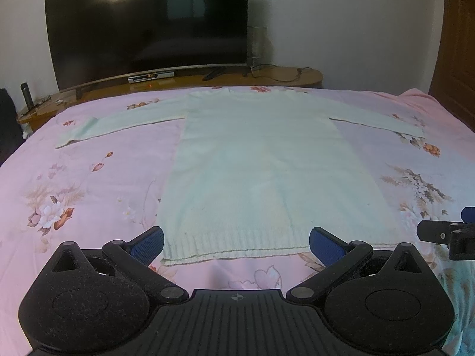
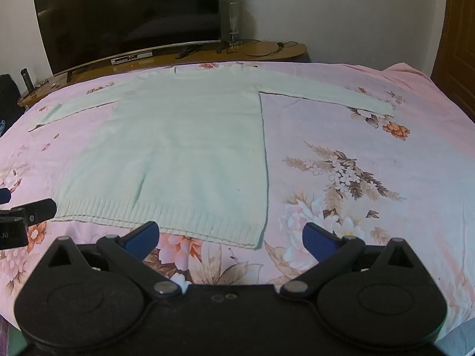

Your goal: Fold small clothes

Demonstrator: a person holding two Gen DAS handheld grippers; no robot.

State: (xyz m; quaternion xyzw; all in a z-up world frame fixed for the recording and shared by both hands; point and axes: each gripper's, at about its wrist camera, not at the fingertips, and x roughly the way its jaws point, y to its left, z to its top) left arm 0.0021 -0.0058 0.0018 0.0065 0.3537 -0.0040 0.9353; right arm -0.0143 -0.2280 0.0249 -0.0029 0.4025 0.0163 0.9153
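Ribbed knit sweater (image 1: 261, 172), matt floral cotton bedsheet (image 1: 89, 184)

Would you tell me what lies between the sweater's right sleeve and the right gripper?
Only bare flowered bedsheet, in the right wrist view, separates sleeve from right gripper.

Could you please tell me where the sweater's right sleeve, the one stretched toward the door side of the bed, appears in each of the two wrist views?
Left wrist view: the right sleeve runs along the upper right, ending near the bed's far right edge.
Right wrist view: the right sleeve lies upper right of centre, sloping down toward an orange flower print.
Shared landmark: the television behind the bed.
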